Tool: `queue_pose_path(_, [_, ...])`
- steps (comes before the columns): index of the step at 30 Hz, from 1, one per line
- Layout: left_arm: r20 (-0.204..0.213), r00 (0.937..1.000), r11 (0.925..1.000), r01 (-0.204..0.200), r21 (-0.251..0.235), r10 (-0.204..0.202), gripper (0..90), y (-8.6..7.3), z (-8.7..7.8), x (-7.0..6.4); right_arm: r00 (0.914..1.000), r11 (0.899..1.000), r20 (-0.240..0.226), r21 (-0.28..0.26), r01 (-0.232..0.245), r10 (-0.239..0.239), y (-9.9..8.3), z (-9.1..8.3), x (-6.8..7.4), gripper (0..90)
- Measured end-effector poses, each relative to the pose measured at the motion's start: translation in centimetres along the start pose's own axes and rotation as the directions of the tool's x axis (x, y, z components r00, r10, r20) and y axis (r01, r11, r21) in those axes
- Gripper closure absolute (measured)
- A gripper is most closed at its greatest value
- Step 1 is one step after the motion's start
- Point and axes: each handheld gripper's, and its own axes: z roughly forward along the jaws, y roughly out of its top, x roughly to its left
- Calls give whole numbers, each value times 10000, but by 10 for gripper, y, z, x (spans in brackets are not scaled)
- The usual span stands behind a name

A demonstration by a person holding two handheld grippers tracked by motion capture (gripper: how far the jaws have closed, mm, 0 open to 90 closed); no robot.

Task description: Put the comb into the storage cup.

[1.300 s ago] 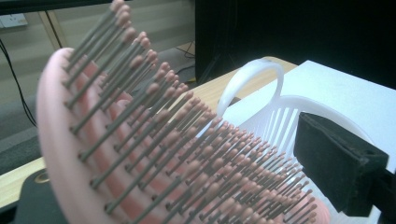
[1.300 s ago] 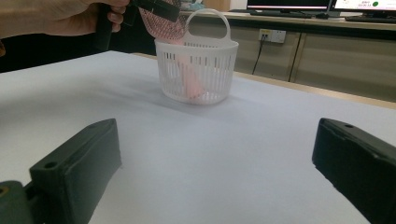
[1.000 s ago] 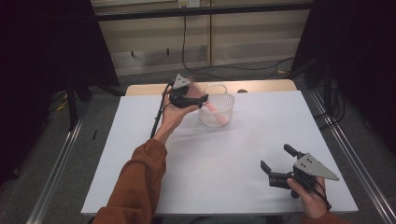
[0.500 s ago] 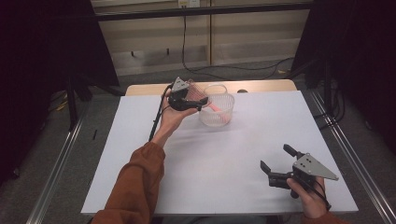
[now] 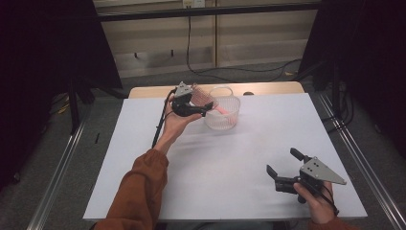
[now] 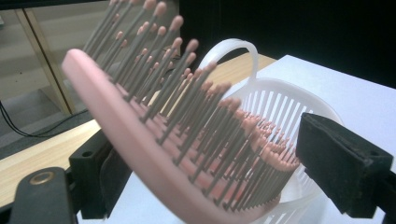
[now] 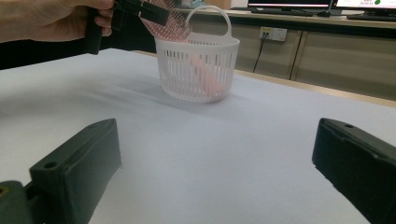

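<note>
A pink hairbrush point(image 6: 154, 154) stands slanted in a white slatted basket point(image 5: 223, 114) at the far middle of the table. Its handle is down inside the basket point(image 7: 198, 70) and its bristled head point(image 5: 204, 98) sticks out over the left rim. My left gripper point(image 5: 200, 109) is at that rim with a jaw on either side of the brush head. The jaws stand wide, and a small gap shows between the bristle tips and the right jaw. My right gripper point(image 5: 283, 168) rests open near the table's front right, holding nothing.
The white table top point(image 5: 230, 163) lies bare between the basket and my right gripper. A wooden strip point(image 5: 268, 88) runs along the far edge, with cables on the floor behind it. Metal rails point(image 5: 364, 167) flank both sides of the table.
My left gripper has drawn back slightly to the left from the basket, and the brush head stays between its jaws. The right gripper has not moved.
</note>
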Motion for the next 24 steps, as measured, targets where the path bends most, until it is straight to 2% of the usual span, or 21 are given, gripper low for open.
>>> queue_pose_path(11, [57,9997,9996,241,-174,-240,61,-1,2,0,10000,10000,49,-1,-34,34,0,1,-1,2])
queue_pose_path(16, [210,9997,9997,87,-242,-82,20,-2,1,2,10000,10000,71,-67,-17,17,0,2,-1,0])
queue_pose_path(19, [292,9993,9990,263,-357,-253,16,-3,1,5,10000,10000,81,-68,-5,5,0,3,-1,0])
queue_pose_path(22, [177,9994,9988,317,-362,-311,15,-3,0,8,9999,10000,104,-58,-58,58,-1,4,-3,0])
queue_pose_path(24, [347,9988,9973,370,-639,-348,16,-3,-4,9,9999,9999,134,-88,-86,87,-1,5,-3,0])
